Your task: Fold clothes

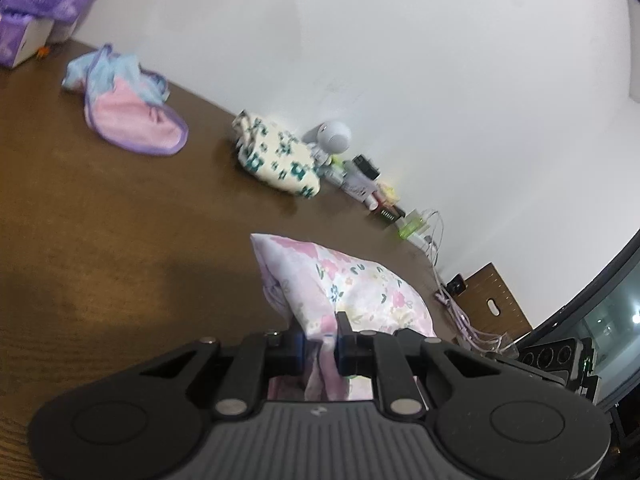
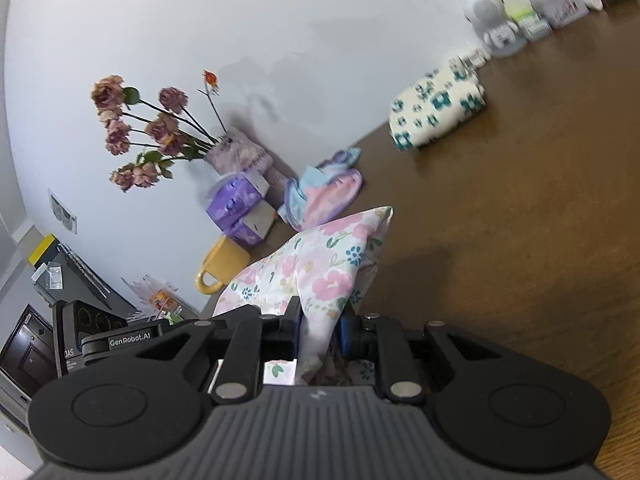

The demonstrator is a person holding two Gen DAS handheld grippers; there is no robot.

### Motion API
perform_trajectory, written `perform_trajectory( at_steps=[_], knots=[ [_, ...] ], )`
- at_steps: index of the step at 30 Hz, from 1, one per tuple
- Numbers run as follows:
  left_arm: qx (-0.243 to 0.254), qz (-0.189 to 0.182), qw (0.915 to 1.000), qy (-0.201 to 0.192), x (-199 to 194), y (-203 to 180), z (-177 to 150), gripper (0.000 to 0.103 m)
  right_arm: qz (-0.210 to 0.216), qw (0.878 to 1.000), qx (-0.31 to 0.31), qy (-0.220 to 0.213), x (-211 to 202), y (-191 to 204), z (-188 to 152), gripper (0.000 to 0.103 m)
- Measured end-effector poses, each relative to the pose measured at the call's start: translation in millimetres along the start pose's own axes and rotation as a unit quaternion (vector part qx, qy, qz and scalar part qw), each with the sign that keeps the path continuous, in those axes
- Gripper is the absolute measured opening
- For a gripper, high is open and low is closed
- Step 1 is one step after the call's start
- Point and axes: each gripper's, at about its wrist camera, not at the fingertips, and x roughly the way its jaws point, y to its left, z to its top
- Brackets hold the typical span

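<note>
— Both grippers first: the left gripper (image 1: 320, 336) has its fingers pinched tight on the floral garment (image 1: 352, 292); the right gripper (image 2: 320, 320) is clamped on the same cloth (image 2: 320, 264), which hangs lifted above the table (image 1: 120, 208).

— Containers?

— Dried roses (image 2: 136, 128) stand in a vase (image 2: 240, 152); a yellow mug (image 2: 220, 264) sits nearby, contents hidden.

— Around it?

— One folded cream cloth (image 1: 276, 156), one pink-and-blue garment (image 1: 128, 104), purple tissue boxes (image 2: 240, 208); all against a white wall (image 1: 400, 40).

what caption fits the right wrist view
Right gripper pinching a pink floral cloth above the brown wooden table.
</note>
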Motion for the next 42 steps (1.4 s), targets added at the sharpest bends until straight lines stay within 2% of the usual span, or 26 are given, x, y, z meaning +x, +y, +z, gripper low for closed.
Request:
perform_trajectory(
  at_steps=[10,18,34,42],
  knots=[
    [0.026,0.005,0.9993,-0.026,6,-39,41,0.013,-0.003,0.999,-0.037,-0.023,-11,23,44,0.017],
    [0.046,0.016,0.9981,-0.038,28,-59,76,0.013,-0.006,0.998,-0.047,-0.042,-10,24,87,0.017],
    [0.096,0.06,0.9919,-0.056,90,-90,150,0.013,-0.071,0.991,-0.092,-0.063,26,21,171,0.017],
    [0.097,0.075,0.9904,-0.064,118,-86,178,0.013,-0.084,0.989,-0.099,-0.065,46,8,202,0.017]
  ],
)
